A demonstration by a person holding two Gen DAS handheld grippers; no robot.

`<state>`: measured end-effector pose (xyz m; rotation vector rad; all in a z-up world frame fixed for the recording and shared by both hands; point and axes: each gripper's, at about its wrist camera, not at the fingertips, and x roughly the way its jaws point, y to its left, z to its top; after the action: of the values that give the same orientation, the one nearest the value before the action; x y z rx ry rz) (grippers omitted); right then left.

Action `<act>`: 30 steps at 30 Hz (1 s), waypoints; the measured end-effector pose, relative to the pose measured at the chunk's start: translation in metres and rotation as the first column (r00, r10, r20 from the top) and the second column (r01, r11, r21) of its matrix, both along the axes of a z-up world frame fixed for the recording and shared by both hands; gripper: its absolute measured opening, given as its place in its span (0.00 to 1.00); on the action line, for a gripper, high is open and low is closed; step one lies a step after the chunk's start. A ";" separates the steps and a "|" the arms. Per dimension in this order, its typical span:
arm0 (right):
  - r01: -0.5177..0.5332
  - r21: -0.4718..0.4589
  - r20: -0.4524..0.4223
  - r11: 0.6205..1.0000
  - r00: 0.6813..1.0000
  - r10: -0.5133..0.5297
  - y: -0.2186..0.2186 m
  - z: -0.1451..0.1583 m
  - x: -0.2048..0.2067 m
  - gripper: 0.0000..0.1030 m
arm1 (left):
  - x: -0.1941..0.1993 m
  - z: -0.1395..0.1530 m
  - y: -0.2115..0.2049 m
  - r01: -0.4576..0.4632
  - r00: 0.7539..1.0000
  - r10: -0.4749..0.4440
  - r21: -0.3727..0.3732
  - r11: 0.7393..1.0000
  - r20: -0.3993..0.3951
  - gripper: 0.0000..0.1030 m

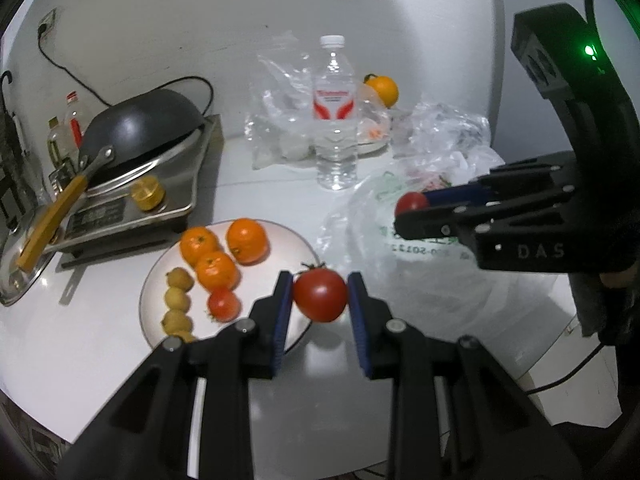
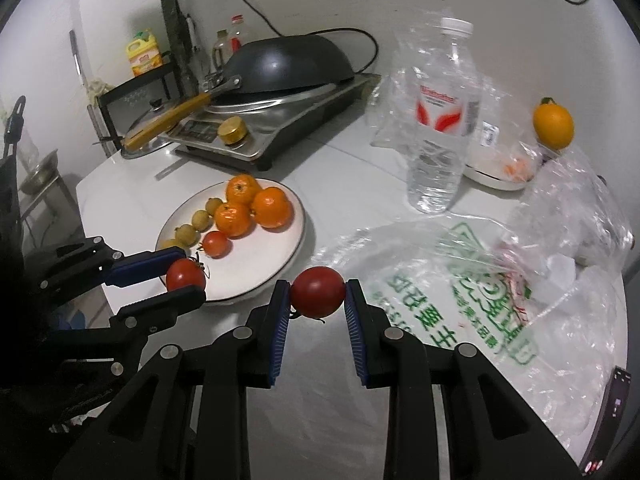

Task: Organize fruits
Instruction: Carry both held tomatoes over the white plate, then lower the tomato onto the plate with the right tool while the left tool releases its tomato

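Note:
My left gripper (image 1: 320,294) is shut on a red tomato (image 1: 320,295) and holds it over the right rim of a white plate (image 1: 296,248). The plate holds three oranges (image 1: 246,239), one small tomato (image 1: 224,303) and several small yellow fruits (image 1: 179,279). My right gripper (image 2: 317,292) is shut on a second red tomato (image 2: 317,291), above a printed plastic bag (image 2: 452,300), right of the plate (image 2: 288,256). The left gripper (image 2: 182,274) with its tomato (image 2: 185,275) shows in the right wrist view. The right gripper (image 1: 410,210) with its tomato (image 1: 411,202) shows in the left wrist view.
A water bottle (image 1: 336,120) stands behind the plate amid clear plastic bags (image 1: 280,112). An orange (image 1: 383,90) sits at the back by a shallow dish (image 2: 496,176). A wok (image 1: 140,124) rests on an induction cooker (image 1: 160,196) at the left, with a lid (image 2: 148,128) and bottles (image 2: 144,54) beyond.

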<state>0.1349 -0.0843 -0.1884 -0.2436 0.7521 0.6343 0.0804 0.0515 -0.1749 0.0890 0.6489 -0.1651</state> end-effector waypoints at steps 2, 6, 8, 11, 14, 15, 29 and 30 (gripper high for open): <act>-0.011 -0.006 -0.001 1.000 1.000 0.011 0.007 -0.001 -0.001 0.29 | -0.001 -0.002 0.007 -0.010 1.000 0.010 -0.004 1.000 -0.002 0.28; -0.033 -0.017 -0.005 0.999 0.999 0.033 0.021 -0.003 -0.002 0.29 | -0.002 -0.006 0.017 -0.027 1.000 0.027 -0.006 1.000 -0.006 0.28; -0.043 -0.021 -0.008 0.999 0.999 0.043 0.027 -0.004 -0.001 0.29 | -0.001 -0.010 0.023 -0.037 0.999 0.037 -0.011 0.999 -0.012 0.28; -0.057 -0.028 -0.017 0.998 0.998 0.057 0.037 -0.007 0.001 0.29 | 0.001 -0.014 0.032 -0.048 0.999 0.047 -0.017 0.999 -0.020 0.28; -0.070 -0.036 -0.030 0.997 0.997 0.069 0.048 -0.013 0.005 0.29 | 0.004 -0.021 0.040 -0.056 0.998 0.055 -0.023 0.998 -0.036 0.28; -0.074 -0.039 -0.034 0.997 0.997 0.073 0.051 -0.015 0.005 0.29 | 0.005 -0.023 0.041 -0.056 0.998 0.055 -0.024 0.998 -0.041 0.28; -0.129 -0.091 -0.100 0.988 0.988 0.119 0.093 -0.046 0.027 0.29 | 0.021 -0.046 0.061 -0.061 0.994 0.057 -0.045 0.997 -0.094 0.28; -0.133 -0.093 -0.104 0.987 0.987 0.123 0.096 -0.048 0.028 0.29 | 0.021 -0.047 0.061 -0.063 0.994 0.059 -0.040 0.997 -0.094 0.28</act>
<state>0.1628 0.0115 -0.2359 -0.3572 0.8683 0.7353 0.1013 0.1127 -0.2217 0.0204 0.7398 -0.1243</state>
